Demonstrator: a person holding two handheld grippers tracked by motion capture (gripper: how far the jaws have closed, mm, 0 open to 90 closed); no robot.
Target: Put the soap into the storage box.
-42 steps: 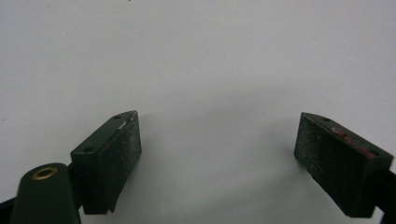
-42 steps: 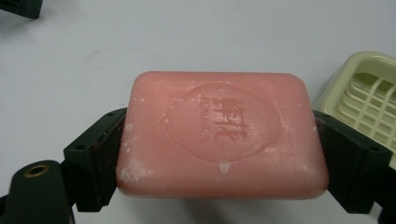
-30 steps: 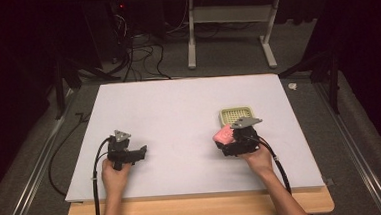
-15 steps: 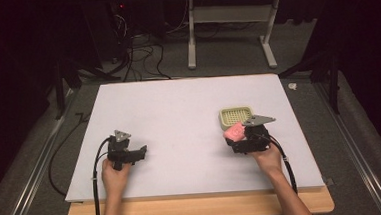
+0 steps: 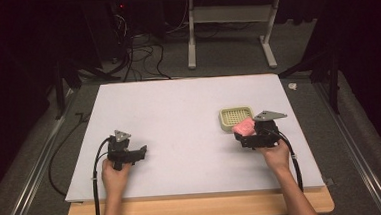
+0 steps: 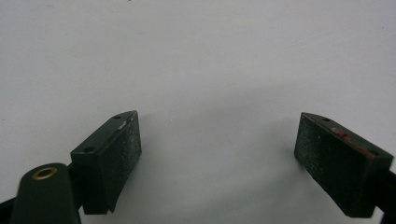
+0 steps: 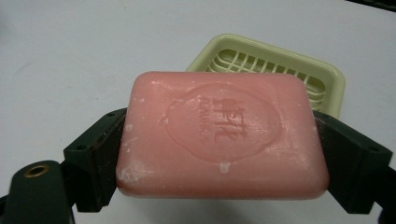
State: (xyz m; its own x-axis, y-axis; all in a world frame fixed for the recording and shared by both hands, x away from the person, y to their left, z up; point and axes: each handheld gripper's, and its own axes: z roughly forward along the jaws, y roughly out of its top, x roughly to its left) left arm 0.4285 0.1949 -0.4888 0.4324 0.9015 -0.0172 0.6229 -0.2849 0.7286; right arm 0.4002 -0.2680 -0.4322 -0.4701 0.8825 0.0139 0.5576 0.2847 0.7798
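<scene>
white tabletop (image 5: 179, 113) | grey carpet (image 5: 308, 95) | dark room | desk frame (image 5: 228, 25)

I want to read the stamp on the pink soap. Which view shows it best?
The right gripper view: the soap sits close between the jaws, stamp facing the camera. The high view shows it as a small pink blob.

Lab or recording room, not a home. Plain white board (image 5: 179, 118) laid on a wooden table (image 5: 199, 208), standing alone on grey carpet (image 5: 225, 60). Dark curtains (image 5: 364, 36) close in both sides. Loose cables (image 5: 135, 53) tangle on the floor behind. Metal-legged desk frame (image 5: 229, 30) at the back. Floor rail (image 5: 32, 172) runs along the left.
</scene>
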